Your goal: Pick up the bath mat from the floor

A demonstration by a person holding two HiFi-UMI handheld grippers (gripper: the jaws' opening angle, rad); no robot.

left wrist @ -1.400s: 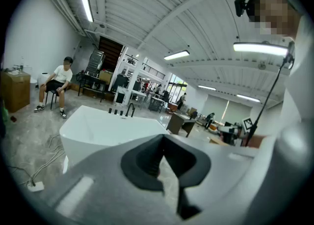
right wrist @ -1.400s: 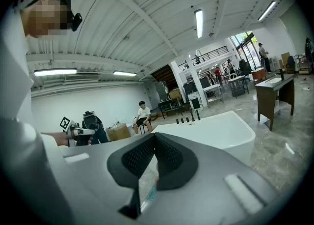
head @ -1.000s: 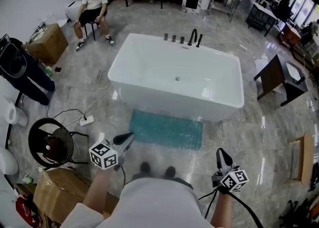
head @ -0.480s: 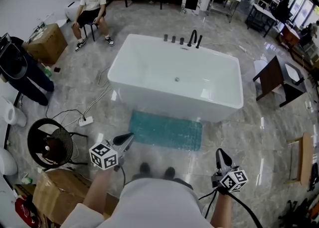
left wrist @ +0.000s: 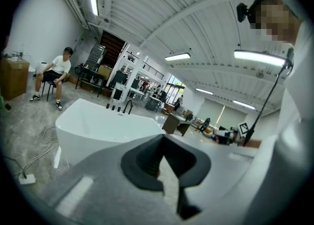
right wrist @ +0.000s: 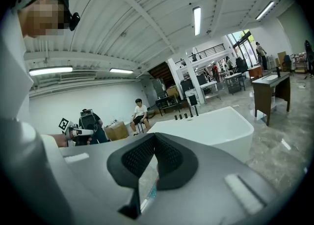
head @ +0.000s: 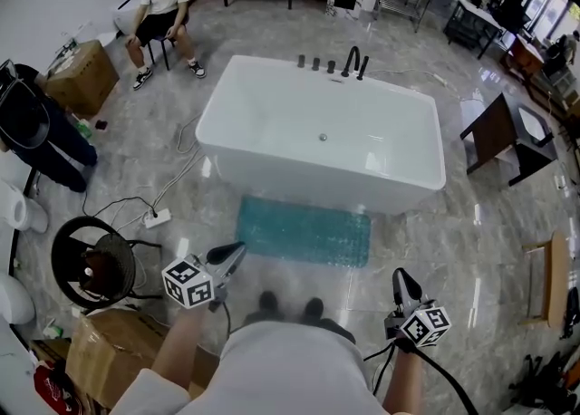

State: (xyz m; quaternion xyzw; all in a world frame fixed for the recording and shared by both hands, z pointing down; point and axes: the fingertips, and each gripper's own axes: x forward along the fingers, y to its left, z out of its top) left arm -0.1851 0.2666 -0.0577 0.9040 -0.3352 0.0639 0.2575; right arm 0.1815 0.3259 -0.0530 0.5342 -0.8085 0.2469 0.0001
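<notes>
The teal bath mat [head: 304,234] lies flat on the glossy floor [head: 494,232] just before the bathtub [head: 317,132]. The left tool [head: 236,249] and right tool [head: 400,277] are both closed and empty — its flush edge could slip their pinch.

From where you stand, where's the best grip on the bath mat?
Near long edge of the bath mat, left gripper by one near corner, right gripper by the other, coming down from your side. It lies flat, far edge close to the bathtub, likely cramped there.
</notes>
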